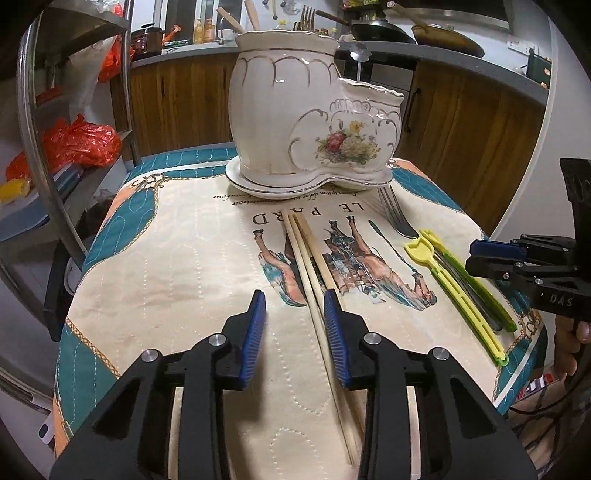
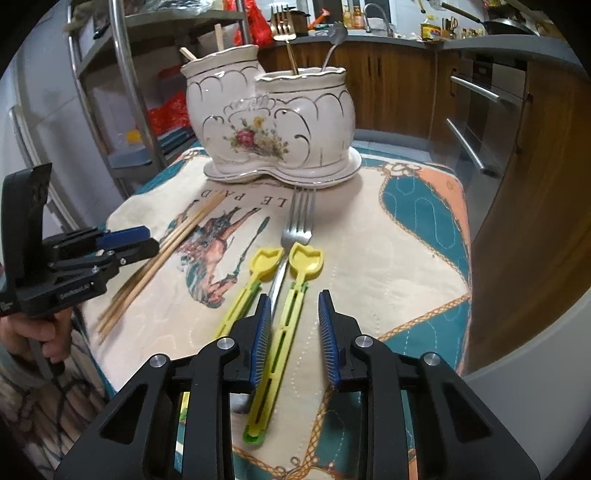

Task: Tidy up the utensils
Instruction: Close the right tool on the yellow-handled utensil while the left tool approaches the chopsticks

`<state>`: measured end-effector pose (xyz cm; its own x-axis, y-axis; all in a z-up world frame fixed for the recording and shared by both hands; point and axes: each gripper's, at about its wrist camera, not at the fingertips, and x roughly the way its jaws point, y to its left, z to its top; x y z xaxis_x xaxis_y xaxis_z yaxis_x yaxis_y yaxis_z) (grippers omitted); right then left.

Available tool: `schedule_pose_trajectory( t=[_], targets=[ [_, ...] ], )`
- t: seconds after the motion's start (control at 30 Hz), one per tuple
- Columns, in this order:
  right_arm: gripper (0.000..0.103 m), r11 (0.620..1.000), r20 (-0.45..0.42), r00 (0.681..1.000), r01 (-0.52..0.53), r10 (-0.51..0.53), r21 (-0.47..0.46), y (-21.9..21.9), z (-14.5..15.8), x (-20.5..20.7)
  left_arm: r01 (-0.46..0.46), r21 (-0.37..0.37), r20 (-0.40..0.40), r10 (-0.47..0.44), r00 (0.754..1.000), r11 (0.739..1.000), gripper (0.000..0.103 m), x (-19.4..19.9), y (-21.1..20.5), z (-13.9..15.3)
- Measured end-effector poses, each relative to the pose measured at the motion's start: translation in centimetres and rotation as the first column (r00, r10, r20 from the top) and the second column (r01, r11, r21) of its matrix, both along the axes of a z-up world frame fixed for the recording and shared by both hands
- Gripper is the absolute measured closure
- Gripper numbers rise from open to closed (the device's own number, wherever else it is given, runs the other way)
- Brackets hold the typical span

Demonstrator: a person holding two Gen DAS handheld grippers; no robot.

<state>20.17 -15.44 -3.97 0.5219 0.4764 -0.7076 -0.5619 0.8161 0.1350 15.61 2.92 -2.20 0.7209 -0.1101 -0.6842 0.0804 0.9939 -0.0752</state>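
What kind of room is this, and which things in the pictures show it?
Most likely a home kitchen. Wooden cabinets run under a grey counter, a wok sits on it, and a ceramic utensil holder stands on the cloth-covered table.

Your right gripper [image 2: 293,332] hangs over the cloth [image 2: 369,258], jaws apart around one yellow-green spoon [image 2: 284,325]. Contact seems absent. The steel fork [image 2: 297,225] points toward the ceramic holder [image 2: 273,122].

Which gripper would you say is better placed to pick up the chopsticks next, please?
Left. The left gripper already has the chopsticks beside its open jaws, while the right gripper is over the yellow spoons.
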Motion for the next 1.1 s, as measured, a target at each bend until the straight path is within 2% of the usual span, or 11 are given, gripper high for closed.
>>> schedule_pose_trajectory(
  t=[0.13,0.37,0.53,0.63,0.7,0.8,0.87,0.93,1.1],
  targets=[
    [0.079,0.999,-0.008,1.0,-0.002,0.002,-0.036,0.4,-0.7,0.2,-0.004,0.01,-0.004,0.004,1.0,1.0,0.07,0.3,0.0,0.0],
    [0.091,0.999,-0.014,1.0,0.007,-0.007,-0.039,0.1,-0.9,0.8,-0.007,0.016,-0.039,0.008,0.999,1.0,0.074,1.5,0.5,0.0],
    [0.092,1.0,-0.056,0.998,-0.005,0.004,-0.029,-0.4,-0.9,1.9,0.017,0.072,-0.081,-0.011,0.997,0.997,0.077,2.4,0.0,0.1],
    [0.092,0.997,-0.077,0.997,-0.022,0.017,-0.072,0.2,-0.7,2.7,0.043,0.09,-0.135,-0.031,0.99,0.995,0.077,3.3,0.0,0.3],
    [0.092,0.99,-0.096,0.995,-0.051,0.038,-0.135,1.1,-0.4,3.2,0.065,0.099,-0.182,-0.046,0.982,0.993,0.077,4.2,0.0,0.5],
    [0.092,0.968,-0.138,0.988,-0.106,0.076,-0.227,2.4,0.0,3.9,0.123,0.105,-0.282,-0.089,0.955,0.987,0.077,6.1,0.0,1.0],
    [0.092,0.948,-0.196,0.975,-0.155,0.101,-0.279,3.2,0.3,4.8,0.161,0.104,-0.342,-0.117,0.933,0.981,0.077,7.0,0.0,1.2],
    [0.092,0.931,-0.242,0.963,-0.189,0.114,-0.312,3.8,0.3,5.4,0.203,0.101,-0.412,-0.145,0.9,0.974,0.077,8.1,0.1,1.4],
    [0.092,0.883,-0.321,0.939,-0.251,0.123,-0.396,5.4,0.3,6.3,0.27,0.13,-0.493,-0.174,0.852,0.954,0.077,9.0,-0.5,1.4]
  ],
)
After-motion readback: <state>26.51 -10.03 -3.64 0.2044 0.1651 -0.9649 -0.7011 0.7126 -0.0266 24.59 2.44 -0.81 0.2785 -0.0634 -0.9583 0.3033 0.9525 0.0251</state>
